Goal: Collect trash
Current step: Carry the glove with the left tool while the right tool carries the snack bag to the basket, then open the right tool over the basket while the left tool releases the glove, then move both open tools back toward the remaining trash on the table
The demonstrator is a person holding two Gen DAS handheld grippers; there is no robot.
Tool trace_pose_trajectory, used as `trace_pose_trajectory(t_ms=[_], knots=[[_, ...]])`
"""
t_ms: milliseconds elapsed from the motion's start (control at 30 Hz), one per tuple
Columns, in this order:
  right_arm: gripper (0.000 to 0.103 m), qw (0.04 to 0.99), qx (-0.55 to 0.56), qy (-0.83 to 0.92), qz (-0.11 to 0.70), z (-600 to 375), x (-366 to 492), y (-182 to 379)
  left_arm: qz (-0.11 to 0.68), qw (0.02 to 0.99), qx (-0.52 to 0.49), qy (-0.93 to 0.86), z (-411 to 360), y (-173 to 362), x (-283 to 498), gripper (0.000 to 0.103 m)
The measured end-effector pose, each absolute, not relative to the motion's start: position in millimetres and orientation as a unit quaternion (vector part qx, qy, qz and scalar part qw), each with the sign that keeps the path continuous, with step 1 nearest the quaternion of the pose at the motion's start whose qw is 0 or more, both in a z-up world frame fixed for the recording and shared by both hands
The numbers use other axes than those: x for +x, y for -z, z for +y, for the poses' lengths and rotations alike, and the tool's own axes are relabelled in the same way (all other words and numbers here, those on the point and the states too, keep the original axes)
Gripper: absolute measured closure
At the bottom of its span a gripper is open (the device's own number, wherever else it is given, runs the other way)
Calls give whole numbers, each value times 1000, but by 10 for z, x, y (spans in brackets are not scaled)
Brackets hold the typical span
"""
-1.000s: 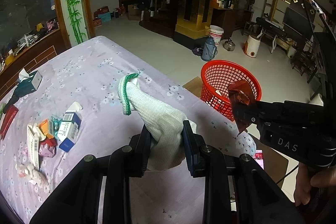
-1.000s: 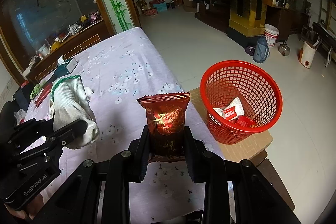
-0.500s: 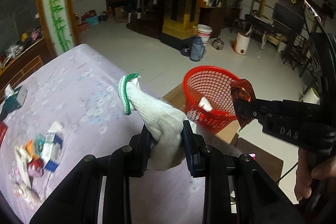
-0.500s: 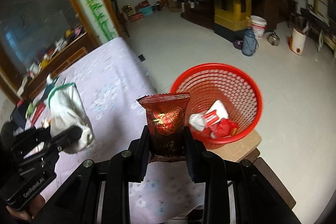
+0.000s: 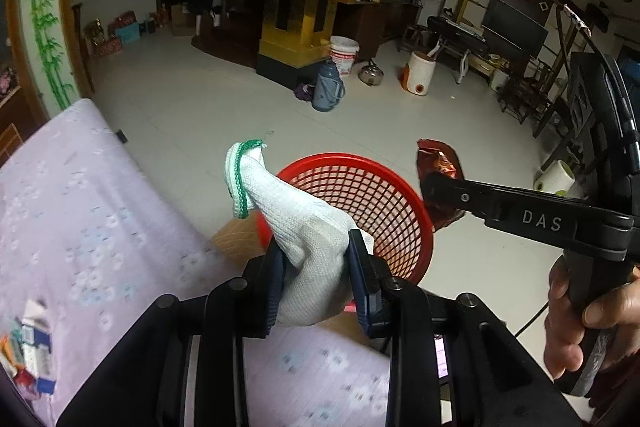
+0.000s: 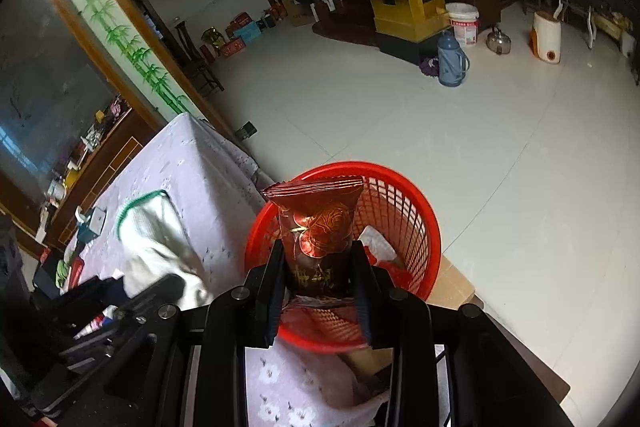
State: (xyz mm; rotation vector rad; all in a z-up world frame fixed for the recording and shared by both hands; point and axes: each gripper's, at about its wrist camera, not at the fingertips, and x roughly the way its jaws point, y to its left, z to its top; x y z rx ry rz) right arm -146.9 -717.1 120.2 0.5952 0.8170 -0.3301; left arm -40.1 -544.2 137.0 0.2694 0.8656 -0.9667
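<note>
The left tongs (image 5: 316,267) grip a white glove (image 5: 296,223), cuff pointing away; the right tongs (image 6: 318,267) clamp an upright red packet (image 6: 318,227) over the basket (image 6: 416,227)

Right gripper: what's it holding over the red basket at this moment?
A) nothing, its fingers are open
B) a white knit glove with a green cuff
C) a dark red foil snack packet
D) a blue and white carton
C: the right gripper is shut on the dark red foil snack packet, held above the red basket; the white knit glove is in the left gripper.
</note>
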Motion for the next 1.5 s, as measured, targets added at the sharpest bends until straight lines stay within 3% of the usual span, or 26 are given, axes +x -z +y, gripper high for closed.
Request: trace_pose_trajectory(t_ms=[100, 167, 200, 533, 1500], knots=[[69, 859, 293, 156, 389, -7324, -1386, -1192, 403, 786, 129, 451, -5646, -1328, -349, 70], [57, 858, 297, 156, 389, -7405, -1325, -1191, 403, 786, 129, 451, -5742, -1330, -326, 43], [47, 857, 298, 160, 388, -7435, -1308, -1198, 402, 788, 127, 449, -5775, -1339, -314, 41], [45, 874, 266, 161, 372, -7253, -1330, -1407, 388, 809, 121, 425, -5451, -1490, -343, 41], [44, 877, 136, -20, 460, -4865, -1003, -1115, 417, 879, 10, 233, -2874, -1415, -482, 40]])
